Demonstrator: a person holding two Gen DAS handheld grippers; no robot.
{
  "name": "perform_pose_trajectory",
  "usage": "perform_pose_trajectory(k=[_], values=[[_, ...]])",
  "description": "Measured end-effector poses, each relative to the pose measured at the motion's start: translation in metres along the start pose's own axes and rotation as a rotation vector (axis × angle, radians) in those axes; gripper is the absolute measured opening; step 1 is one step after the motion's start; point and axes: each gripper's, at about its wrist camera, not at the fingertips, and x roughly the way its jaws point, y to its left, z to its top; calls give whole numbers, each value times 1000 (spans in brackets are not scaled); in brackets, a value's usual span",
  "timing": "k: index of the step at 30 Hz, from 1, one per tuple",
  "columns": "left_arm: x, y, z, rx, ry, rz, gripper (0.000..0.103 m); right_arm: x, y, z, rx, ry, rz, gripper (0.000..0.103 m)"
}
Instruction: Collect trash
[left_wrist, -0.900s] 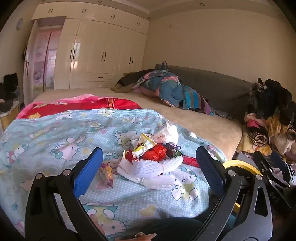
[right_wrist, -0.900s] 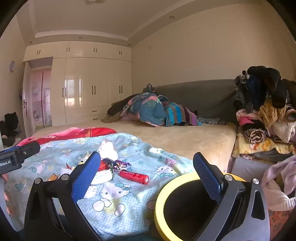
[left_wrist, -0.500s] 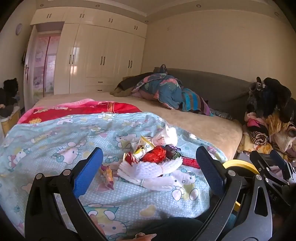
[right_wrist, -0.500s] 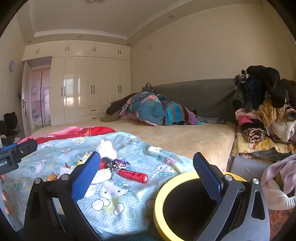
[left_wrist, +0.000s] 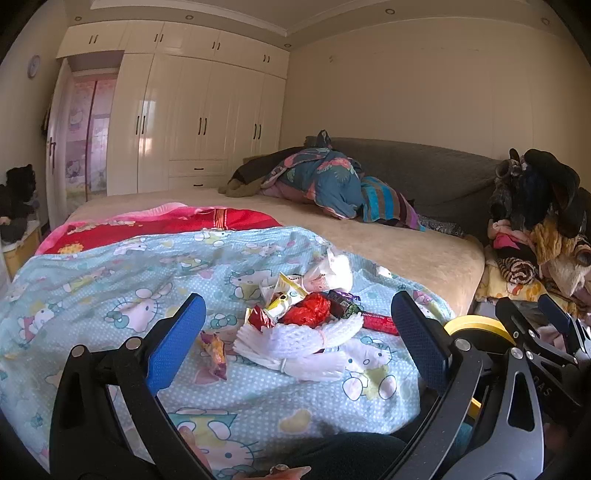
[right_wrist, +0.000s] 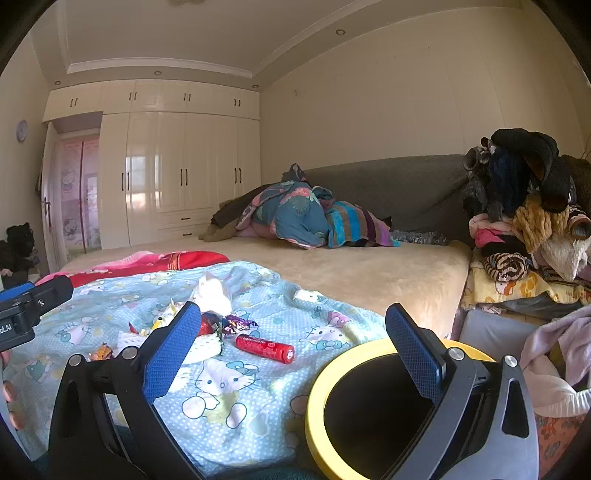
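Note:
A heap of trash lies on the light-blue cartoon-cat quilt (left_wrist: 110, 295): white foam netting (left_wrist: 303, 339), a crumpled red wrapper (left_wrist: 310, 312), a yellow wrapper (left_wrist: 284, 299), a white tissue (left_wrist: 334, 271), a red tube (right_wrist: 264, 347) and a small orange wrapper (left_wrist: 214, 350). My left gripper (left_wrist: 299, 343) is open, hovering short of the heap. My right gripper (right_wrist: 291, 349) is open too, nothing between its fingers, above a yellow-rimmed bin (right_wrist: 321, 391) at the bed's near corner. The red tube (left_wrist: 380, 323) and the bin (left_wrist: 476, 326) also show in the left wrist view.
A beige bed (right_wrist: 369, 273) carries a red blanket (left_wrist: 177, 225) and bundled bedding (right_wrist: 306, 221) by a grey headboard. Piled clothes and soft toys (right_wrist: 524, 214) stand to the right. White wardrobes (left_wrist: 192, 125) line the far wall. The other gripper (right_wrist: 22, 314) shows at the left.
Both views have tilted slightly; the trash heap and the bin sit in nearly the same places. Both grippers stay open.

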Motion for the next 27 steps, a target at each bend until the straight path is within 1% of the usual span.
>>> perform_pose_trajectory(k=[27], values=[[-1,-2,0,8,-4,0,93,2,2,-3,3,7,-6,97]])
